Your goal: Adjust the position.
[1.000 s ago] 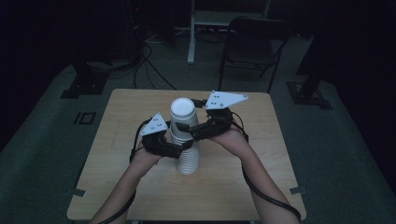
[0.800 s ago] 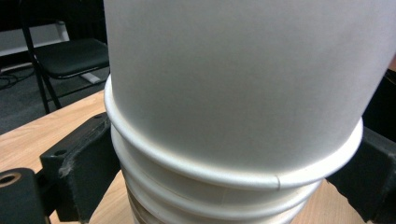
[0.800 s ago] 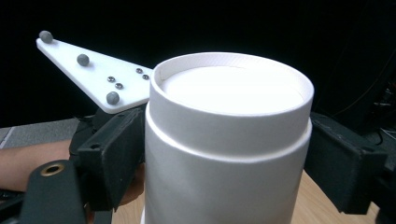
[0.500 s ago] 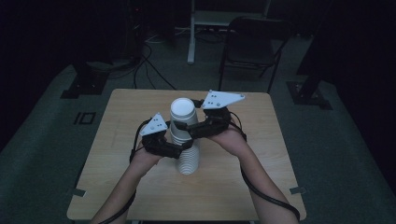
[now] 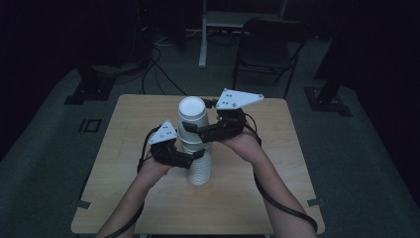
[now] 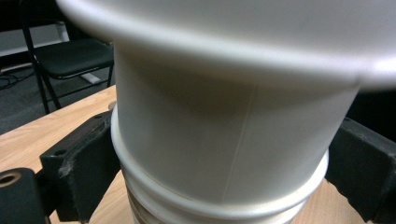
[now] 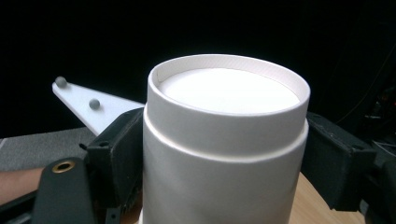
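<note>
Right gripper (image 5: 194,130) clamped on the top cup (image 5: 191,119), left gripper (image 5: 197,157) clamped lower on the stack of upside-down white cups (image 5: 199,168) — stack stands upright mid-tabletop (image 5: 124,173), top cup still seated on it.

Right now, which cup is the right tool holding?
The top cup, upside down and partly lifted; the right tool clamps it, while the left tool grips the stack below.
</note>
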